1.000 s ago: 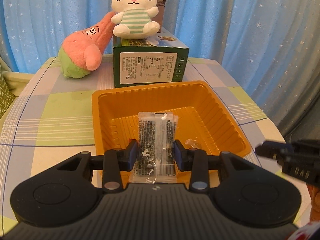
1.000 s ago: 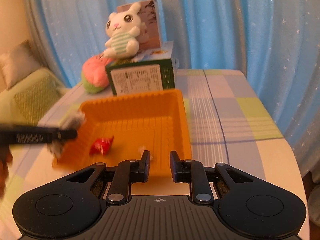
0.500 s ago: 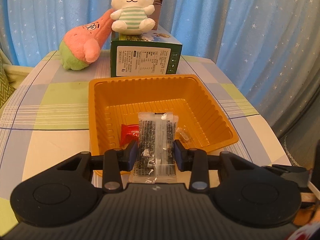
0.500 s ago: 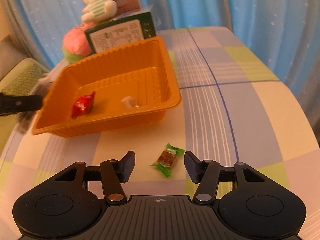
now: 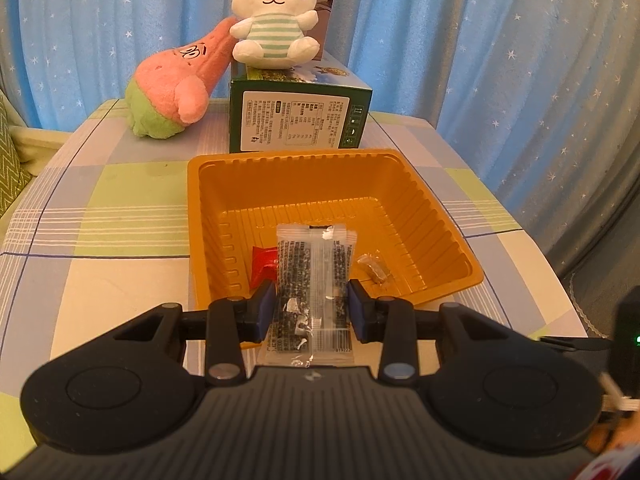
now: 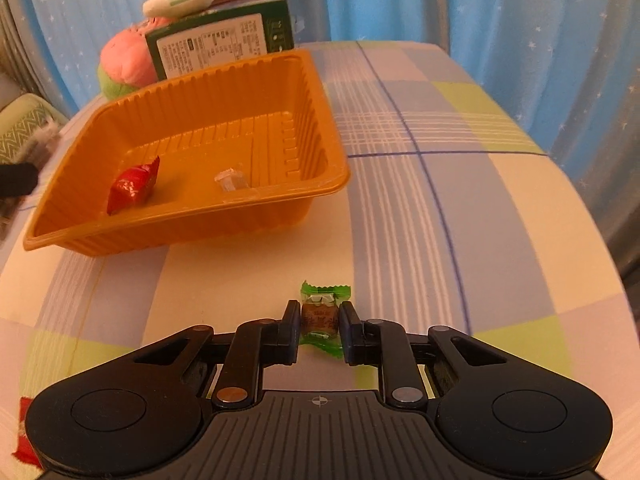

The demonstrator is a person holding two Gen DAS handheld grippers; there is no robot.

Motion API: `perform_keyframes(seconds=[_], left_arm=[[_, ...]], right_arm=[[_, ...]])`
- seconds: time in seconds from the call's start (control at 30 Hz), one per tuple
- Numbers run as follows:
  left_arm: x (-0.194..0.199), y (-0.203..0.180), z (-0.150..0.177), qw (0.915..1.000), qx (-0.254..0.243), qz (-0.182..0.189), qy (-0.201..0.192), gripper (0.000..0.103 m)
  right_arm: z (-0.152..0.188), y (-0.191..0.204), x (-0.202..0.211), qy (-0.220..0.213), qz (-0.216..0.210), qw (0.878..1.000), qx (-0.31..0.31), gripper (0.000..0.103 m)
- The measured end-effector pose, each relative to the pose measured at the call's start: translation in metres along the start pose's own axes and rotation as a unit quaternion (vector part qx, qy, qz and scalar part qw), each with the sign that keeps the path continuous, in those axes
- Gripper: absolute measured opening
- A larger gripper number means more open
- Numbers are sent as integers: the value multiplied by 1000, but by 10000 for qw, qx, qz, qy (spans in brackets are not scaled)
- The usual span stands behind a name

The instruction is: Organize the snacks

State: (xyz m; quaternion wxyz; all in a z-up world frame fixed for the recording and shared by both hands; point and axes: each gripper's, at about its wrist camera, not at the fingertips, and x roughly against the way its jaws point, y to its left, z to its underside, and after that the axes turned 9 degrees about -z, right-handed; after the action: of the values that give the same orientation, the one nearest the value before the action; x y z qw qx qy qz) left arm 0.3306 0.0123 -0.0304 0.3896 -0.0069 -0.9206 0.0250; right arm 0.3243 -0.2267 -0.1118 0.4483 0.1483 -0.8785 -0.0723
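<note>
- Left gripper (image 5: 312, 306) is clamped on a clear plastic snack packet with dark speckled filling (image 5: 314, 280), pads pressing both long sides. The packet sticks out upright over the near edge of the orange ribbed plastic tray (image 5: 404, 172).
- Right gripper (image 6: 320, 326) is pinched on a small brown candy in a green twist wrapper (image 6: 321, 316), down low over the checked tablecloth (image 6: 440, 160), near side of the tray and clear of it.
- Inside the tray: a red foil-wrapped candy (image 6: 134, 188) on the left and a small clear-wrapped sweet (image 6: 231, 180) to the right of it, both toward the near wall.
- Just past the tray's far rim sits a green cardboard box with a white label (image 5: 298, 120).
- On top of that box, a white plush bunny in a striped shirt (image 5: 274, 16); leaning at the box's left, a pink and green plush star toy (image 5: 176, 88).
- Blue star-print curtain (image 5: 500, 40) at the very back.
</note>
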Motion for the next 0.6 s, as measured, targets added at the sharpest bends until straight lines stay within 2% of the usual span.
perform_keyframes(seconds=[0.13,0.3,0.47,0.6], left_arm=[[0,-1,-1,10000,-19,5,-6,35],[1,-3,-12,10000,-64,-15,-54,35],[-3,-1,-29,9998,-121,-92,-95,35],[-10,3,-41,9998,-116,-128,-85,35]], right_arm=[[-4,3,33,-388,-61,9992,-73,20],[-37,18,53,-795,-394,9960,52,20],[-81,36,47,-889,-760,9928,263,21],[-102,43,32,-746,-1055,9912,273,21]])
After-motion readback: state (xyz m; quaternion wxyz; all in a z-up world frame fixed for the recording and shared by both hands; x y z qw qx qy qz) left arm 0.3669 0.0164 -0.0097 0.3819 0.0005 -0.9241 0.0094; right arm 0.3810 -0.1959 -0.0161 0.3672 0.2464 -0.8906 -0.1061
